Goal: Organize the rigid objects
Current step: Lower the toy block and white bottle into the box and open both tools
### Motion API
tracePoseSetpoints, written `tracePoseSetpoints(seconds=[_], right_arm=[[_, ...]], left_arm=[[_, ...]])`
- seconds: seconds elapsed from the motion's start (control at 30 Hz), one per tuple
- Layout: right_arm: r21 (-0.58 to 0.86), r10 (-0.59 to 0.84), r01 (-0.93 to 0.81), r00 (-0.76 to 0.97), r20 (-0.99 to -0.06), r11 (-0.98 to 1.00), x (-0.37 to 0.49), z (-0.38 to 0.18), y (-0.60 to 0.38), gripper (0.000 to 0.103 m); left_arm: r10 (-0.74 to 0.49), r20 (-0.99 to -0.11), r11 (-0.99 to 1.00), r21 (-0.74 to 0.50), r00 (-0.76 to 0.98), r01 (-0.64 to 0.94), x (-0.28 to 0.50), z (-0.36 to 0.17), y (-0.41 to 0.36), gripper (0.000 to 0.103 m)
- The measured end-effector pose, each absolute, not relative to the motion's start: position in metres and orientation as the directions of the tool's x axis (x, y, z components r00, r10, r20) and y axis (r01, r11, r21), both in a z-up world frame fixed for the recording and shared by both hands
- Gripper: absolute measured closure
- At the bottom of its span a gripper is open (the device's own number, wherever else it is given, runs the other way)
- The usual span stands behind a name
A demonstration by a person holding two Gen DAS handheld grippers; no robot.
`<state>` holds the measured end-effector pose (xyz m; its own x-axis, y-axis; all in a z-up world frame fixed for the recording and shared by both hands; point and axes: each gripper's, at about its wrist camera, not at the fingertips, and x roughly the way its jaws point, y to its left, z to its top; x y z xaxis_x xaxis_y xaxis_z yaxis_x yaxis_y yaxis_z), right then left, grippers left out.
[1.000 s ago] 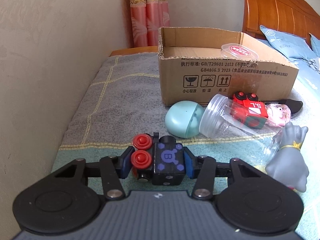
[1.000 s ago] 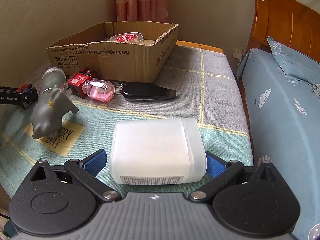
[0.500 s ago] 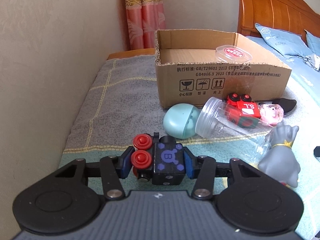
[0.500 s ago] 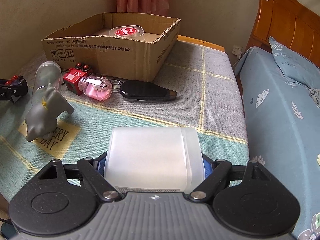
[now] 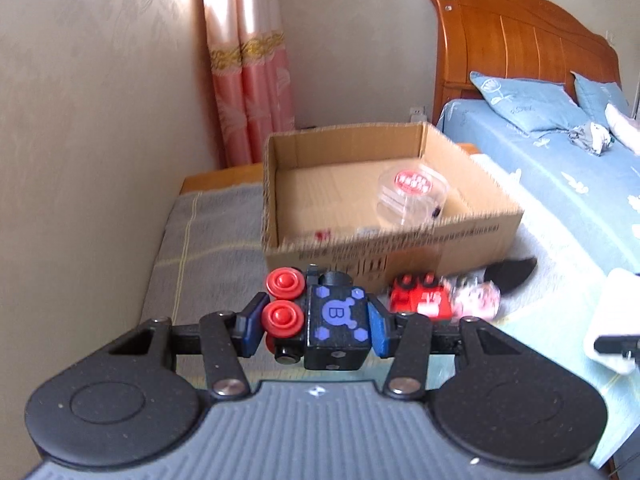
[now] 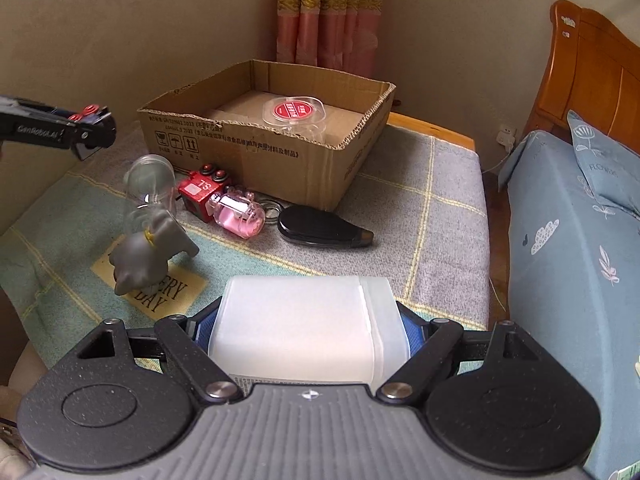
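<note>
Checked blanket (image 6: 440, 200) is spreading out under everything, with a cardboard box (image 6: 280, 152) sitting on it by the curtain (image 6: 328, 8). I'm clamping my left gripper (image 5: 314, 322) tight on a black toy block (image 5: 336, 324) with red wheels, holding it up in front of the box. My right gripper (image 6: 308, 332) is squeezing a white plastic container (image 6: 304, 328) between its blue pads. Inside the box, a clear tub (image 6: 294, 114) with a red label is lying. A red toy (image 6: 202, 192), a pink toy (image 6: 240, 216), a grey figure (image 6: 148, 248) and a black case (image 6: 320, 230) are waiting on the blanket near the box.
</note>
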<state>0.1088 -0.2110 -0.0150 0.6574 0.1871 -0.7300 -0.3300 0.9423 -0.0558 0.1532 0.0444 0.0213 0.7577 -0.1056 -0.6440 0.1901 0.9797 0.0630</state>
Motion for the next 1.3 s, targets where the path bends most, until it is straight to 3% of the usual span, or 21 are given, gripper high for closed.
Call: tracePoseSetpoints(seconds=[0.47,0.5,0.53,0.6,0.87,0.97,1.3], right_arm=[[-0.081,0.21,-0.367,0.685,-0.698,0.927,0.117,0.011,-0.212,0.016],[-0.082,0.209,-0.365,0.686,-0.697,0.927,0.118,0.012,-0.213,0.016],[-0.081,0.21,-0.365,0.687,-0.696,0.927,0.119,0.013,-0.213,0.016],[-0.082,0.211,-0.367,0.688,-0.694,0.926,0.121,0.016,-0.212,0.016],[-0.105,0.227,-0.398,0.699,-0.679,0.911,0.135,0.028,-0.204,0.016],[-0.101,0.246,-0.412,0.702,-0.668,0.906,0.148,0.037,-0.201,0.016],[-0.088,0.287,-0.444,0.705,-0.649,0.891,0.214,0.065,-0.176,0.016]], left_arm=[[-0.091,-0.638,0.98,0.077,0.764,0.181,0.259,0.034,0.011,0.053],[-0.078,-0.625,0.984,0.079,0.777,0.162,0.264,0.033,0.011,0.046],[-0.066,-0.618,0.986,0.08,0.783,0.146,0.267,0.03,0.011,0.025],[-0.024,-0.612,0.992,0.083,0.79,0.095,0.271,0.027,0.013,0.008],[-0.085,-0.608,0.99,0.04,0.789,0.138,0.233,0.031,0.022,0.007],[-0.082,-0.606,0.988,0.054,0.791,0.144,0.216,0.032,0.024,0.002],[0.057,-0.585,0.99,0.139,0.809,0.031,0.166,0.017,0.038,0.002]])
